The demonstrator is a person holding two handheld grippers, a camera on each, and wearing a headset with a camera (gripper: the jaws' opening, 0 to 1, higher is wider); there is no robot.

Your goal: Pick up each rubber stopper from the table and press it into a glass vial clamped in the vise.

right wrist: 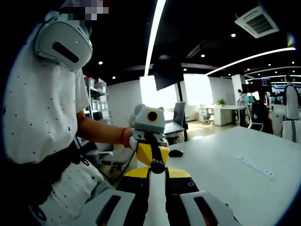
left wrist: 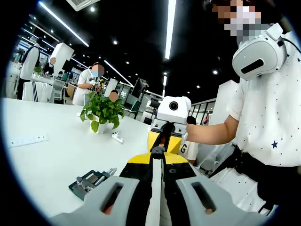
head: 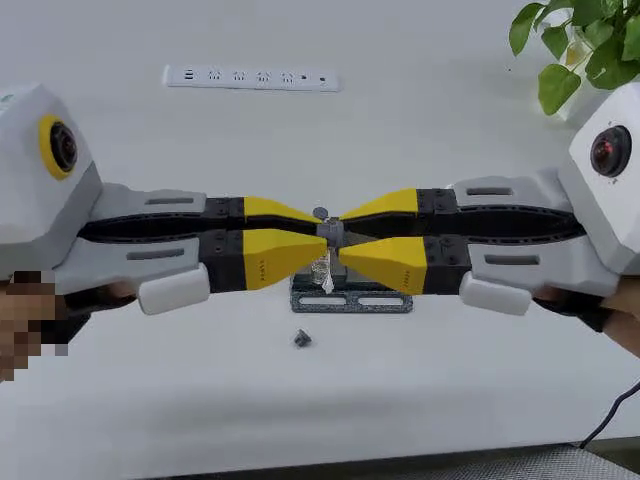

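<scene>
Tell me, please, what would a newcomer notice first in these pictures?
The left gripper and right gripper meet tip to tip at the centre, both pinching a dark stopper. Just below them a vial sits in the vise, and a loose stopper lies on the table nearer the person.

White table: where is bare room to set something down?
Bare: between the white power strip and the yellow fingers; and the near edge in front of the small dark rubber stopper. Crowded: around the grey metal vise.

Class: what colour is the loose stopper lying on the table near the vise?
Dark grey stopper; head view shows it best.
</scene>
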